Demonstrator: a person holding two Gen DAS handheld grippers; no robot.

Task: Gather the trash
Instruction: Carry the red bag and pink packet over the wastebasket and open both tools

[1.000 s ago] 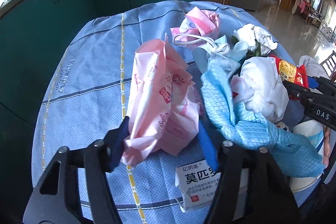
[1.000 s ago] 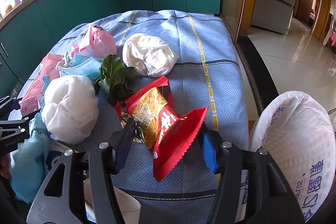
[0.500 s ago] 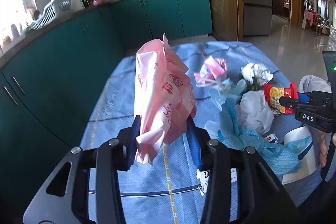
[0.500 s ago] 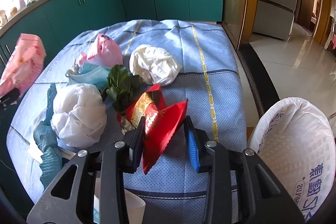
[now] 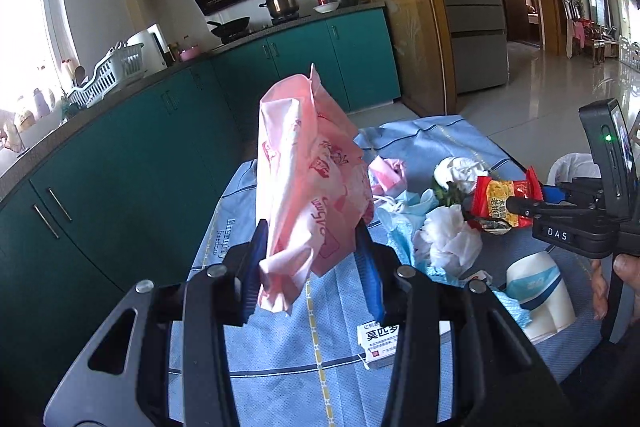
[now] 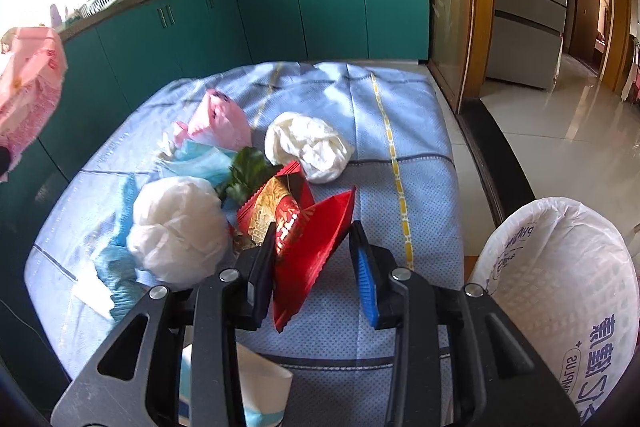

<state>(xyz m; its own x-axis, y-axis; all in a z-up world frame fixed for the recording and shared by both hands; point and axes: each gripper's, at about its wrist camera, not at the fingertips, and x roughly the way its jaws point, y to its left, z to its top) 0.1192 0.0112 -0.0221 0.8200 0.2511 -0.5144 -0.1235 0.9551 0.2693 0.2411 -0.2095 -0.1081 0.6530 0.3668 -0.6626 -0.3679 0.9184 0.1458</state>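
— Trash is being collected from the blue tablecloth (image 6: 400,115), and two pieces are held at once. A crumpled pink plastic bag (image 5: 308,187) is clamped in the left gripper (image 5: 310,267) and is held clear above the cloth. A red snack wrapper (image 6: 308,227) is pinched between the pads of the right gripper (image 6: 316,263).

— How much is judged to be done?

— Very little, it seems. The white-lined bin (image 6: 560,287) is seen at the table's right edge, and nothing can be made out inside its liner. Left on the cloth are a white crumpled bag (image 6: 176,231), a second white wad (image 6: 308,145), a smaller pink bag (image 6: 218,121), a blue face mask (image 6: 200,157), some green leaves (image 6: 248,173), a blue cloth (image 6: 116,267), a paper cup (image 5: 536,291) and a small medicine box (image 5: 380,341).

— And the held pieces?

— Thin and creased, the pink bag is printed in red; the wrapper is glossy, with a serrated edge.
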